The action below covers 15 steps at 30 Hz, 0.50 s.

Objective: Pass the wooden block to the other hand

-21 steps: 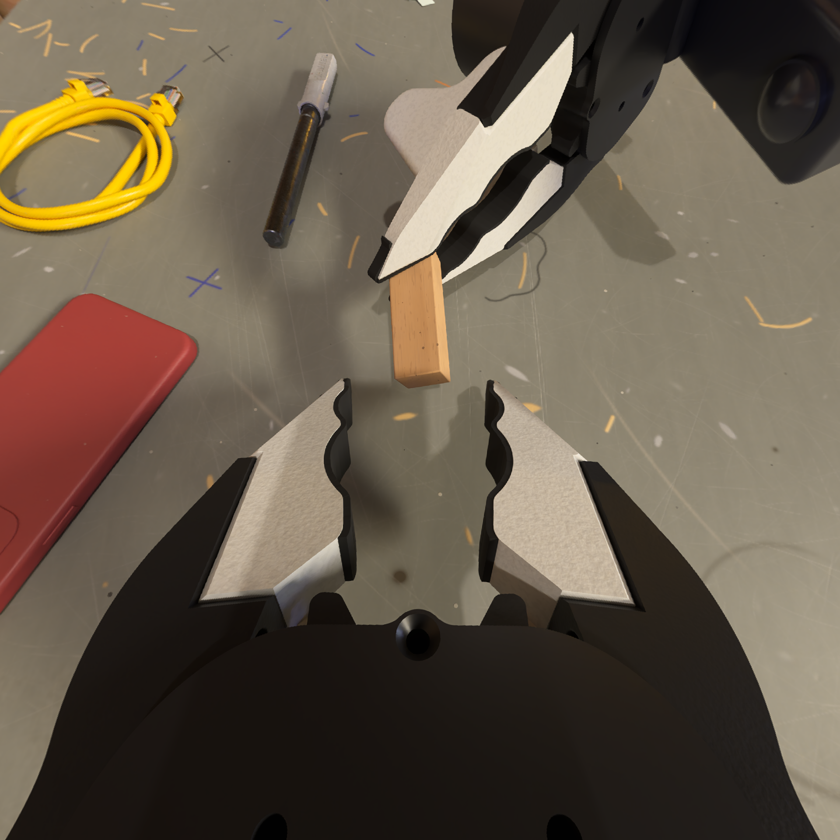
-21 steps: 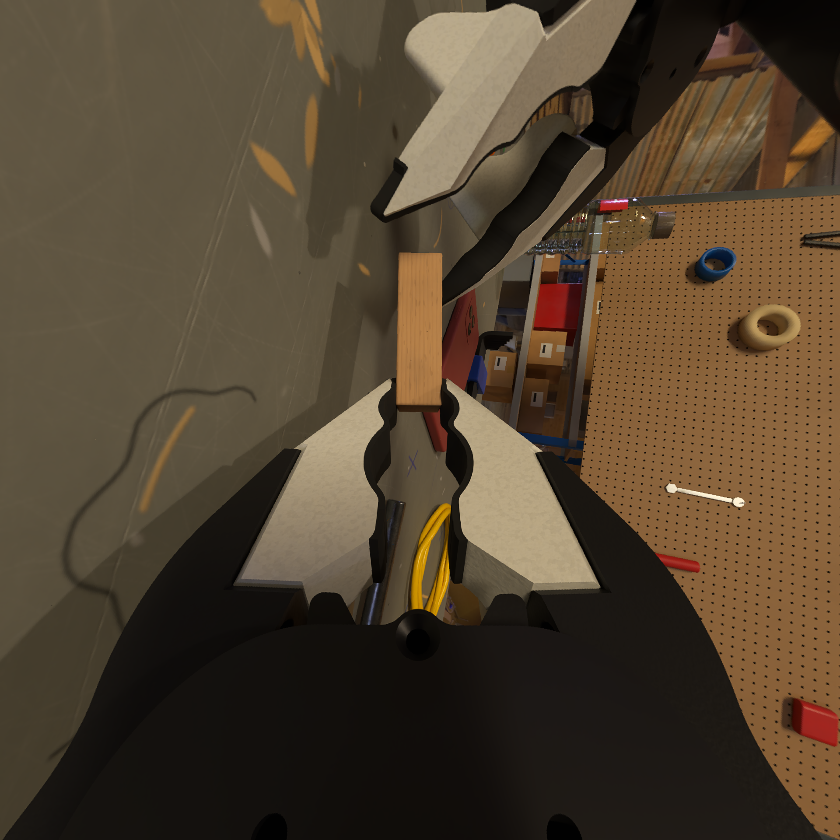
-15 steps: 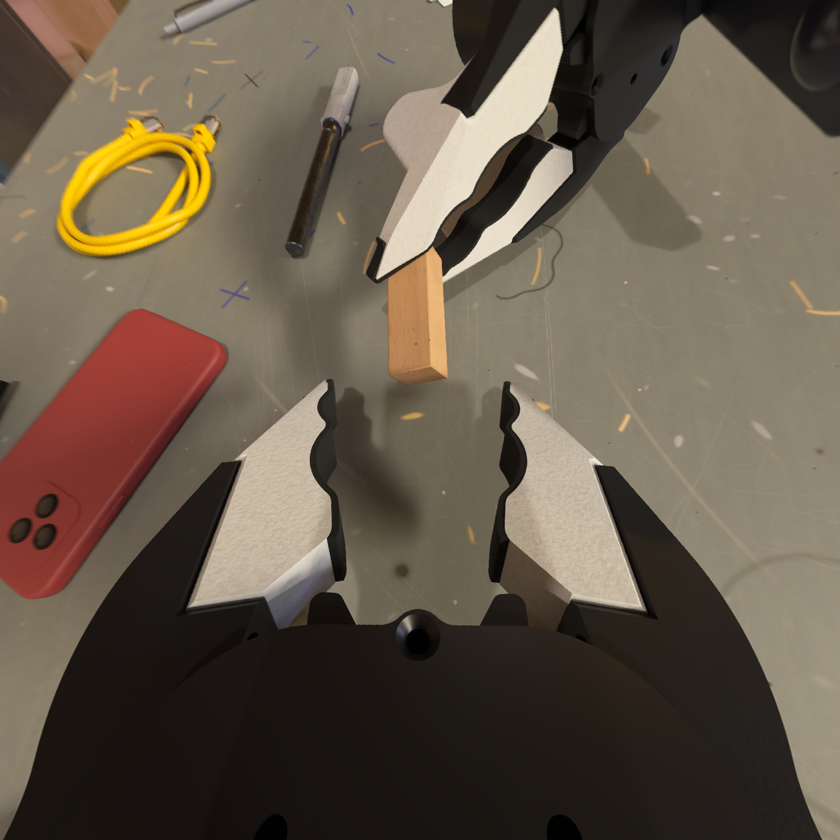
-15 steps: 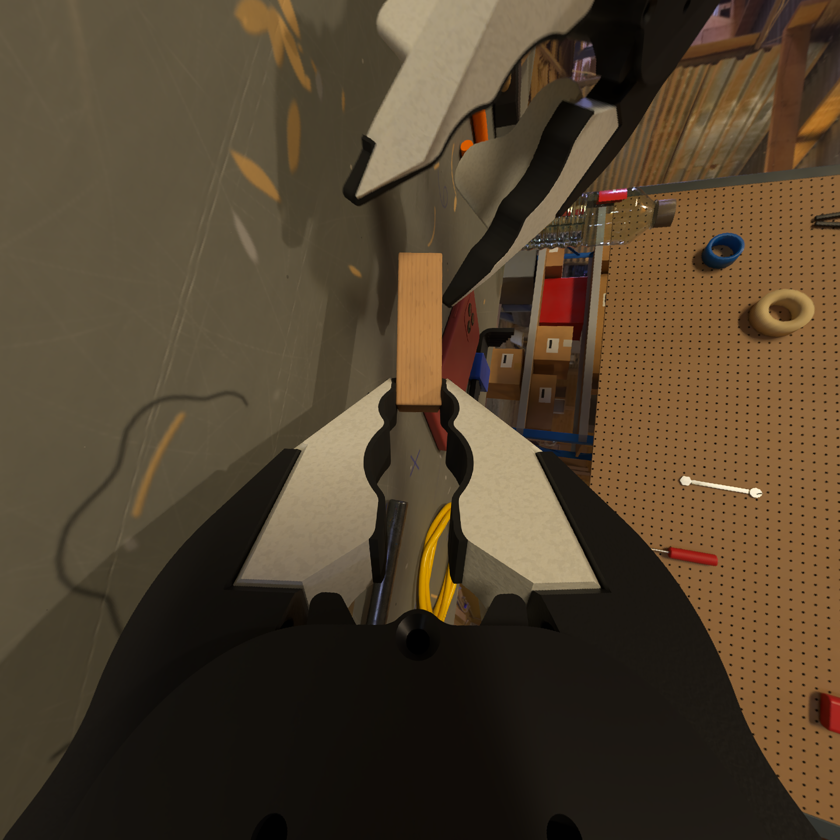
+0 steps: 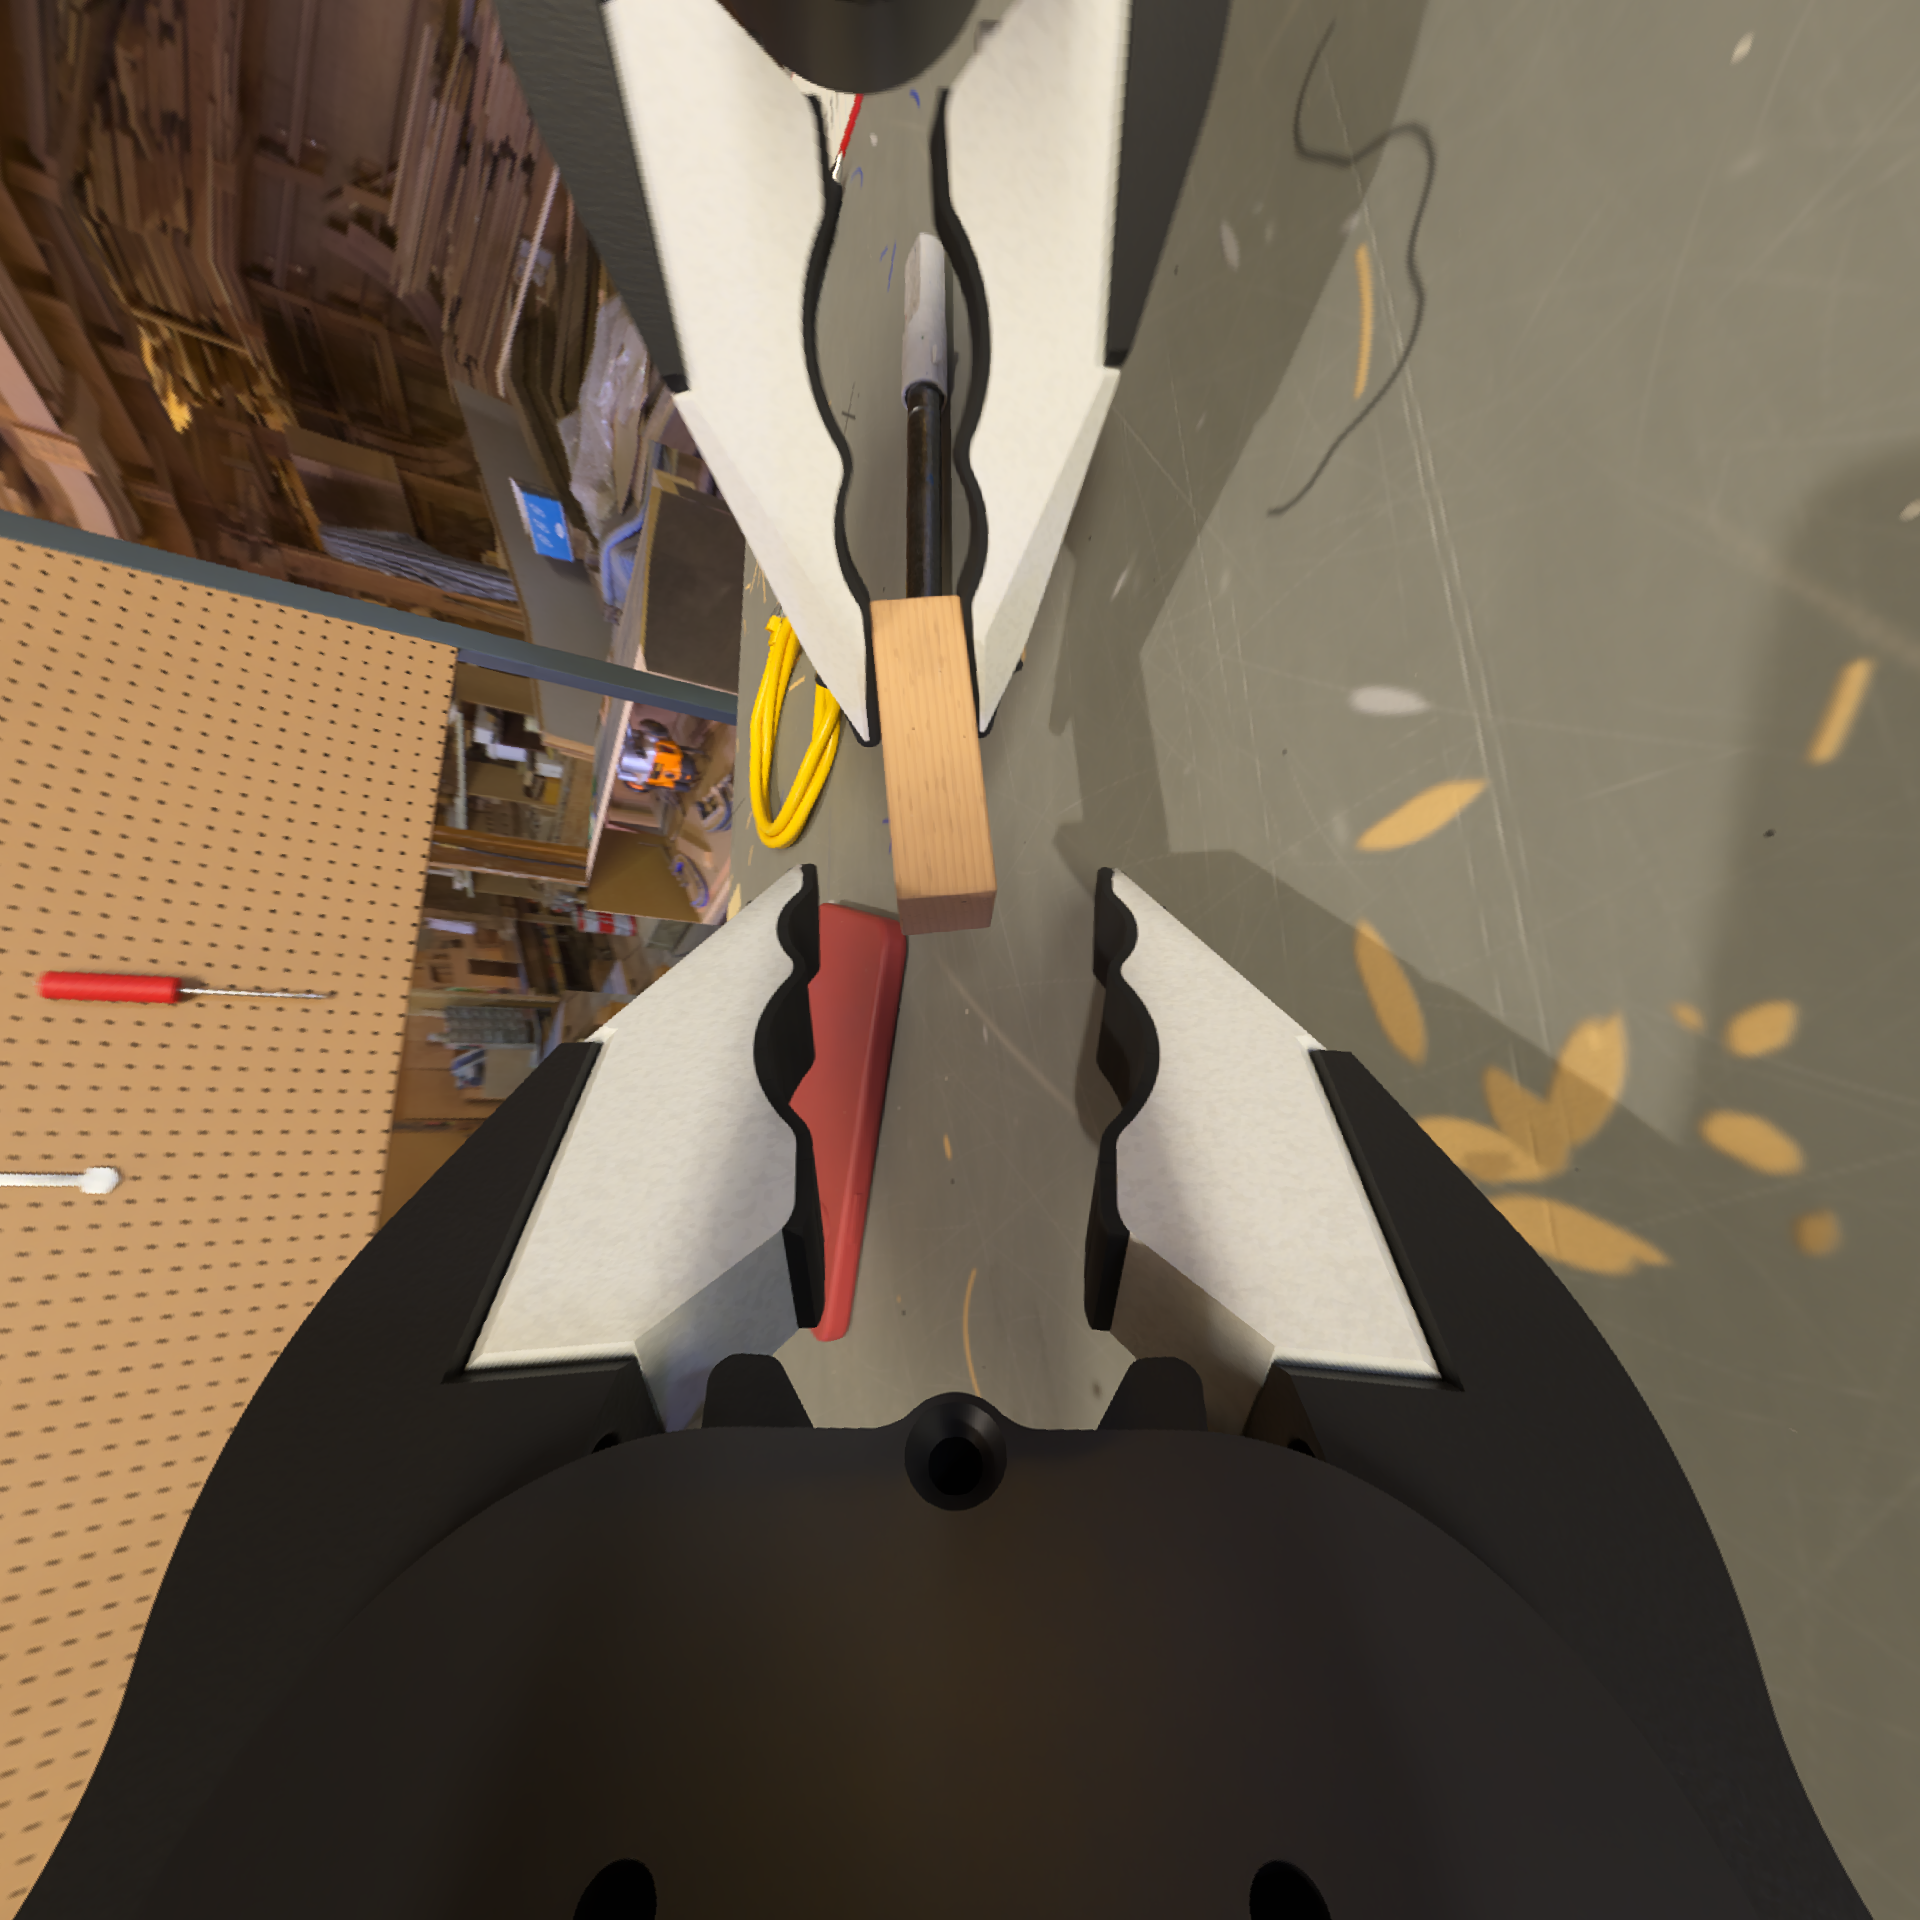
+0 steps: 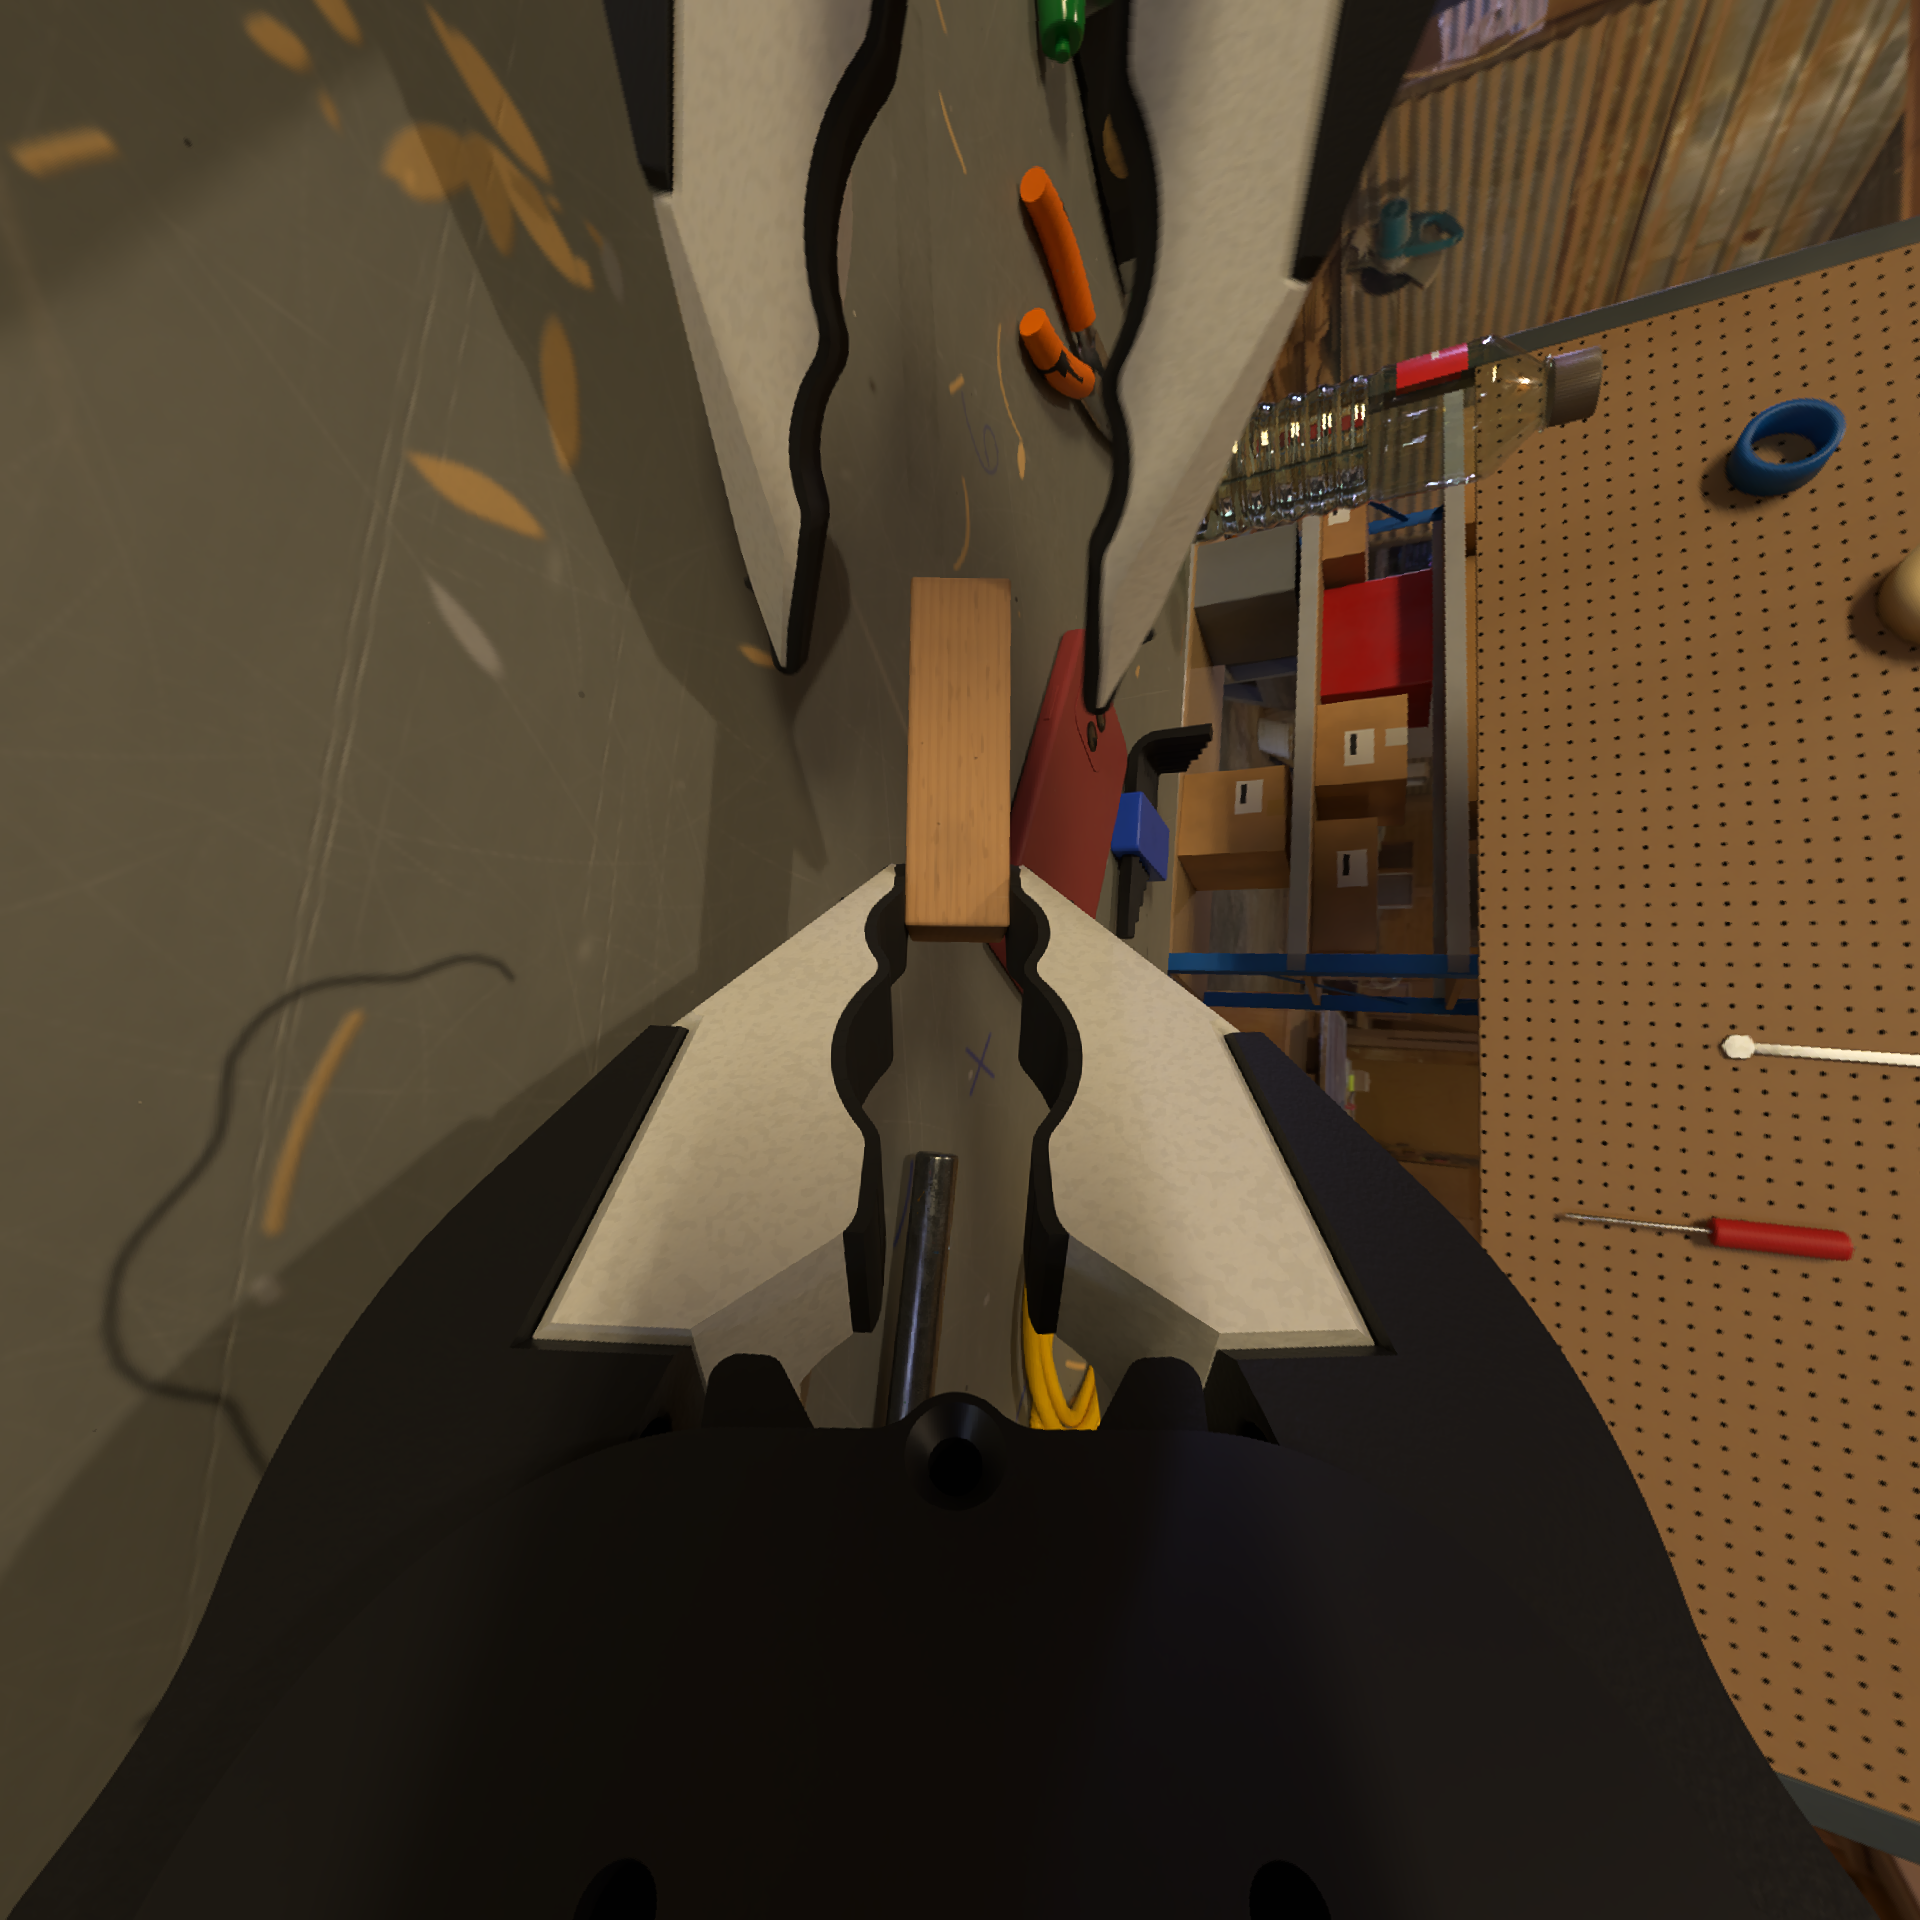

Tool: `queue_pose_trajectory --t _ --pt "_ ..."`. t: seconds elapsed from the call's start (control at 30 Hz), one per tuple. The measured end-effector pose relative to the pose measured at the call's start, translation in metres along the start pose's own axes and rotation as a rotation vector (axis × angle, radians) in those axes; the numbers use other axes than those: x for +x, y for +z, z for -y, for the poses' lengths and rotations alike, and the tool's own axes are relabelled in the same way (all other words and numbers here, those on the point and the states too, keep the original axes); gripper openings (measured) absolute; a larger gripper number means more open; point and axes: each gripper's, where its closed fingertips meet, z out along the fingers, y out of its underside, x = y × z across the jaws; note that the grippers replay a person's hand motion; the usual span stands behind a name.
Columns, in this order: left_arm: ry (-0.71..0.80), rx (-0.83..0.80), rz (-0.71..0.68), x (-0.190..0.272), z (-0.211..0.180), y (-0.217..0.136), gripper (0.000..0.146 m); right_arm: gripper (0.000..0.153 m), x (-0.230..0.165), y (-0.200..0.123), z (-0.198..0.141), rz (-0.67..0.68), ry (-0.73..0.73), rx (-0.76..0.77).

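Note:
The wooden block (image 6: 958,748) is a light, oblong bar. My right gripper (image 6: 958,894) is shut on its near end and holds it in the air beside the grey bench. In the left wrist view the block (image 5: 930,769) points toward me from the right gripper (image 5: 925,722). My left gripper (image 5: 956,894) is open and faces the right one head-on. The block's free end sits just between its fingertips, nearer the left finger and touching neither. In the right wrist view the left gripper (image 6: 945,675) straddles the block's far end.
On the bench lie a red phone (image 5: 847,1091), a yellow cable coil (image 5: 790,748), a black marker (image 5: 928,416) and orange pliers (image 6: 1060,281). A pegboard (image 6: 1714,935) with hung tools stands along the bench's edge, with a clear bottle (image 6: 1403,426) by it.
My left gripper has rolled and swung to face the right gripper head-on, and has closed in so the block's free end is now between its open fingers. The right gripper still holds the block.

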Motion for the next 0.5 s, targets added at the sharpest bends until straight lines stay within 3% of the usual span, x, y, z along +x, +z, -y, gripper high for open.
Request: queue_pose_trajectory --t 0.23,0.5 --pt "0.043 0.001 0.055 -0.007 0.001 0.003 0.020 0.018 0.003 -0.002 0.003 0.024 0.049 0.013" --pt "0.055 -0.013 0.094 -0.010 0.001 0.003 0.020 0.018 0.004 -0.003 0.004 0.040 0.090 0.030"
